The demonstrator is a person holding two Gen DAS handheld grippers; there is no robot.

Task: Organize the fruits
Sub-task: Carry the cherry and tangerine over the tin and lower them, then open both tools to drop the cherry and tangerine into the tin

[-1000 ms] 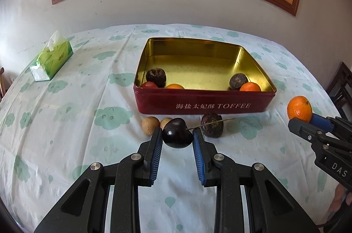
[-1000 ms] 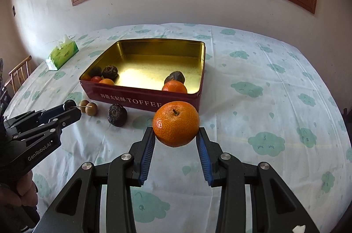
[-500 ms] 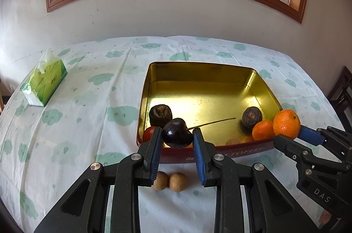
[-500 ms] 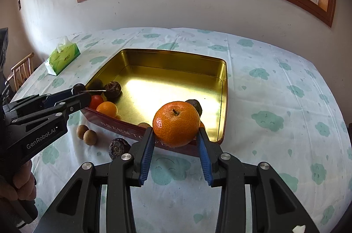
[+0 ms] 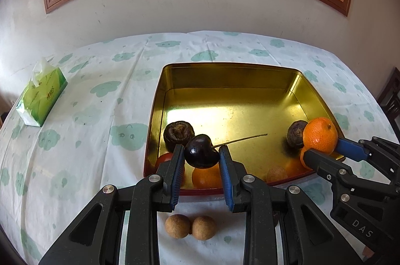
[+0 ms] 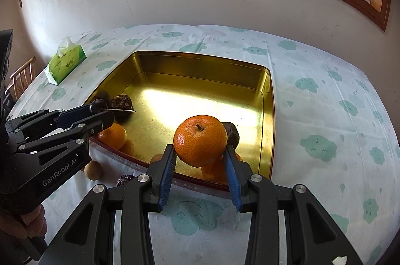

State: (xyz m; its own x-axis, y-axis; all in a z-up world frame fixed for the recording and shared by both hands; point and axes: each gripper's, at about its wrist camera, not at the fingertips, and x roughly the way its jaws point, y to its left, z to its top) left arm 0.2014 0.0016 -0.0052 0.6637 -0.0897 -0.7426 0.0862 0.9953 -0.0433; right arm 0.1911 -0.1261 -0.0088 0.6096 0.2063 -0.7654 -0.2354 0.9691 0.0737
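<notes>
My left gripper [image 5: 201,157] is shut on a dark cherry [image 5: 201,152] with a long stem, held above the near left corner of the gold-lined red tin [image 5: 225,69]. My right gripper [image 6: 200,152] is shut on a tangerine [image 6: 200,140], held over the tin's [image 6: 200,59] near right part. Inside the tin lie a wrinkled dark fruit [image 5: 178,132], another dark fruit [image 5: 296,133], a tangerine [image 5: 206,177] and a red fruit [image 5: 163,160]. Two small brown round fruits [image 5: 190,226] rest on the cloth in front of the tin.
A green tissue pack [image 5: 41,96] sits at the table's far left. A dark wrinkled fruit [image 6: 125,180] lies on the cloth by the tin's front wall. A wooden chair [image 6: 21,79] stands beyond the left edge. A wall with a window backs the table.
Both grippers have moved forward with their fruit, from in front of the tin to above its near part. The tin now fills more of both views.
</notes>
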